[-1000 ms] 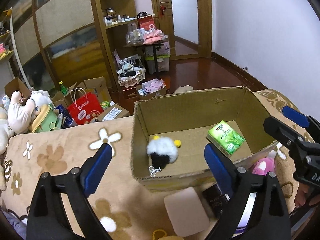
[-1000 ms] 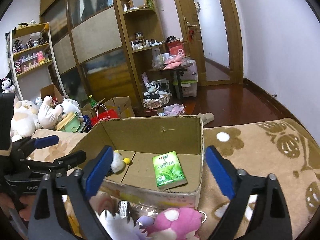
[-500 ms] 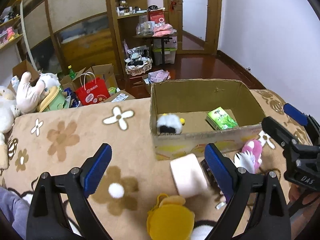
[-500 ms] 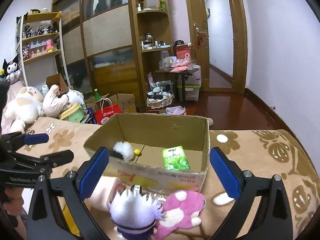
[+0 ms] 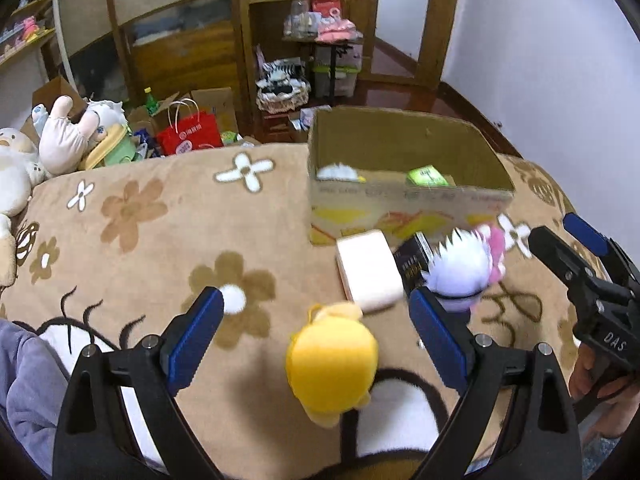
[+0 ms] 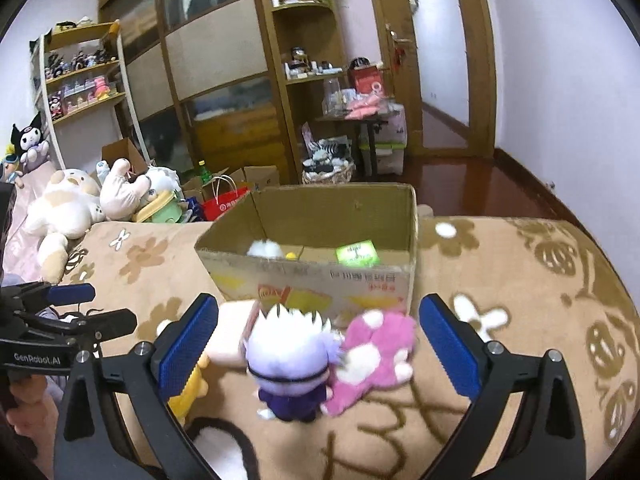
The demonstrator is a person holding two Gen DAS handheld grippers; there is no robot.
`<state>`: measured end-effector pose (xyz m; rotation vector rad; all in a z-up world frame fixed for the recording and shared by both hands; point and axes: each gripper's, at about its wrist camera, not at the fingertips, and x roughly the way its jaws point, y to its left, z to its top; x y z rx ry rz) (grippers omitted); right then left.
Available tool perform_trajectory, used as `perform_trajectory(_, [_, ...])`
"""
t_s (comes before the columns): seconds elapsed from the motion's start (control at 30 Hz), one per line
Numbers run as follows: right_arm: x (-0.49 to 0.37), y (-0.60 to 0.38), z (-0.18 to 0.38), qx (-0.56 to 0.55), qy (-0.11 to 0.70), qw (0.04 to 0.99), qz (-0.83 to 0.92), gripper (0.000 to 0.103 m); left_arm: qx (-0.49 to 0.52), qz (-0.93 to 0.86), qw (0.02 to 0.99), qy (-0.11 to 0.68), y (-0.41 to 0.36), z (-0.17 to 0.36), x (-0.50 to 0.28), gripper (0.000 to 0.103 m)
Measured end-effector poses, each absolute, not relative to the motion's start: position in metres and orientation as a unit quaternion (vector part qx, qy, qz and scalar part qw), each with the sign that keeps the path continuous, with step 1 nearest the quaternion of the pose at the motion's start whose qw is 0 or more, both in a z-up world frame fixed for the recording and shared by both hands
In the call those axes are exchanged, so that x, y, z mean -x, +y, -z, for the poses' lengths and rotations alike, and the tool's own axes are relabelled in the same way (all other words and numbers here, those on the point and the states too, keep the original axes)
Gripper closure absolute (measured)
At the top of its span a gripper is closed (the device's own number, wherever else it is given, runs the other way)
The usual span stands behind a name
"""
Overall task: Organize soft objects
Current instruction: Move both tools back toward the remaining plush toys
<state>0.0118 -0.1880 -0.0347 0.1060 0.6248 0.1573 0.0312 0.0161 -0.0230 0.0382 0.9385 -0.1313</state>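
1. Red paper bag [image 5: 189,135]: stands on the floor beyond the blanket edge, white handles upright.
2. Green bottle [image 5: 149,100]: upright behind the red paper bag, among open cartons.
3. Basket [image 6: 328,170]: on the floor at the foot of the wooden shelving unit [image 6: 308,68].
4. Small table [image 5: 320,40]: carries pink items.
5. Doorway [image 6: 444,60]: open onto a red-brown floor.
6. White wall [image 5: 552,52]: at right.

We see the yellow plush [image 6: 188,392] mostly hidden behind the right gripper's finger [image 6: 188,344]; box contents [image 5: 340,171] blurred.
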Motion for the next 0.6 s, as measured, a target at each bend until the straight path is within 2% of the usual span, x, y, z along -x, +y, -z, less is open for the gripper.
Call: perform_trajectory(0.6, [-0.015, -0.179, 0.052, -0.049, 0.327, 0.939, -0.093, 0.0, -0.019, 0.059, 0.853, 0.518, 0.011, 0.056, -0.041, 0.01])
